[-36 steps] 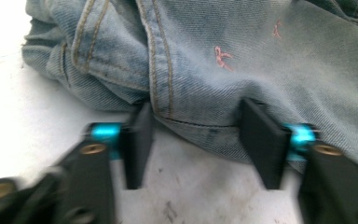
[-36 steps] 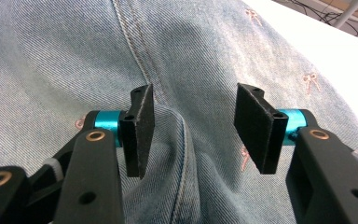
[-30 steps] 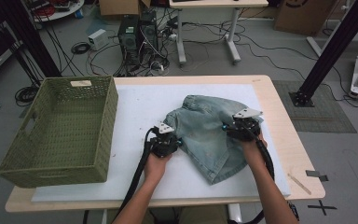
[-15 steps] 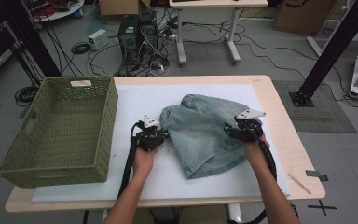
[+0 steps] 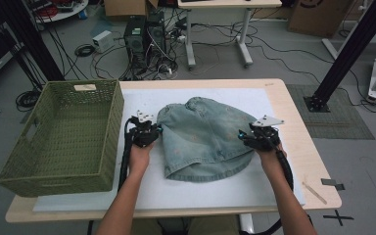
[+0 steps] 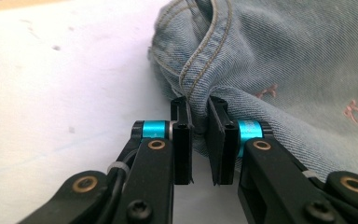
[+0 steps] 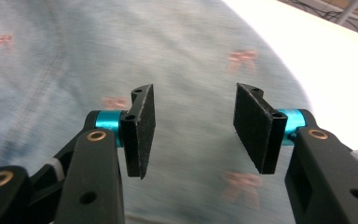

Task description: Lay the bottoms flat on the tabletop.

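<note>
1. At the middle of the desk [image 5: 293, 147], on a white sheet [image 5: 205, 186], lies a piece of light blue denim clothing [image 5: 205, 137] with small pink embroidered marks, partly folded and rumpled.
2. Its left edge is bunched into a stitched seam fold [image 6: 200, 79], and the left gripper [image 6: 199, 140] is clenched on that fold; the left gripper view has cloth pinched between the two fingers [image 6: 182, 135].
3. At the garment's right edge, the right gripper [image 7: 193, 126] hangs over the denim with its fingers [image 7: 142, 126] released and well apart, nothing between them.
4. The step in hand looks like spreading or re-folding the clothing: one side is gripped while the other side waits for a grip.
5. The next move probably calls for the right gripper to sink onto the right hem and close on it, so both sides can be lifted or pulled together; a one-sided pull may drag the cloth askew.
6. Left of the clothing, apart from it, stands a green woven basket [image 5: 103, 122], a likely place for the folded piece.
7. Beyond the desk, the floor holds a computer tower [image 5: 134, 39], tangled cables [image 5: 83, 49], a second table's legs [image 5: 191, 39], cardboard boxes [image 5: 318, 14] and a black slanted frame post [image 5: 352, 54].
</note>
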Tool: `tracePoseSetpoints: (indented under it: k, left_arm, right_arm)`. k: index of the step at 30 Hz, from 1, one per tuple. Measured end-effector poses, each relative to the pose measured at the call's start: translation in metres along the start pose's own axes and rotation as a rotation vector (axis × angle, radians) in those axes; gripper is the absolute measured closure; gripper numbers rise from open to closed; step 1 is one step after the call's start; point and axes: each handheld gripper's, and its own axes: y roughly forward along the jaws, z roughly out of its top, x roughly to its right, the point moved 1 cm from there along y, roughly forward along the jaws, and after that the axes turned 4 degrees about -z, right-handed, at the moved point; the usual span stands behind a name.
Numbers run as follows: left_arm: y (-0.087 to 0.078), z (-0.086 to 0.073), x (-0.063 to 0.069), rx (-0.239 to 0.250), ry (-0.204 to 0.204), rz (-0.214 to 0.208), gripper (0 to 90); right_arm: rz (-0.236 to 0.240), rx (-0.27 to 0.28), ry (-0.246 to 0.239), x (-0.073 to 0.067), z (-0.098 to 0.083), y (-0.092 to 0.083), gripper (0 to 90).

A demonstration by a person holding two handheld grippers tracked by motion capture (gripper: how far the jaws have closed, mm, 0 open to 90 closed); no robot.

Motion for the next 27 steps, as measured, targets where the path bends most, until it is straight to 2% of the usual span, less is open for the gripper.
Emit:
tracePoseSetpoints:
  k: [2,4,6,7,10,13,17,19,22,24,27]
  left_arm:
    - [-0.001,-0.001,-0.001,0.004,-0.004,-0.004,80.3]
    - [-0.003,-0.003,0.001,0.027,0.024,0.000,74.9]
    - [-0.005,-0.003,0.004,0.035,0.031,-0.011,56.5]
    - [-0.006,-0.003,0.005,0.040,0.038,-0.023,52.8]
    - [-0.011,-0.002,0.011,0.062,0.046,-0.055,45.9]
    - [-0.014,-0.005,0.018,0.069,0.050,-0.108,44.0]
    - [-0.011,-0.013,0.030,0.016,0.052,-0.168,42.9]
    - [-0.008,-0.018,0.035,-0.021,0.043,-0.173,39.6]
    - [-0.006,-0.023,0.037,-0.050,0.035,-0.177,38.0]
    - [-0.004,-0.026,0.038,-0.072,0.013,-0.186,36.9]
    - [0.001,-0.032,0.041,-0.129,0.021,-0.189,37.0]
  right_arm:
    - [-0.020,0.013,0.029,0.009,-0.003,-0.005,49.6]
    - [-0.039,0.017,0.064,0.021,-0.009,-0.010,49.9]
    - [-0.052,0.010,0.088,0.028,-0.013,-0.012,49.9]
    - [-0.056,0.008,0.097,0.032,-0.016,-0.012,49.9]
    - [-0.078,-0.003,0.117,0.041,-0.023,-0.013,49.9]
    - [-0.076,-0.019,0.144,0.046,-0.031,-0.013,51.0]
    - [-0.050,-0.051,0.139,0.046,-0.037,-0.009,59.2]
    - [-0.036,-0.061,0.127,0.044,-0.037,-0.007,62.2]
    - [-0.030,-0.074,0.116,0.043,-0.037,-0.005,65.7]
    - [-0.019,-0.085,0.118,0.042,-0.037,-0.003,65.9]
    - [0.002,-0.096,0.115,0.041,-0.037,0.000,63.8]
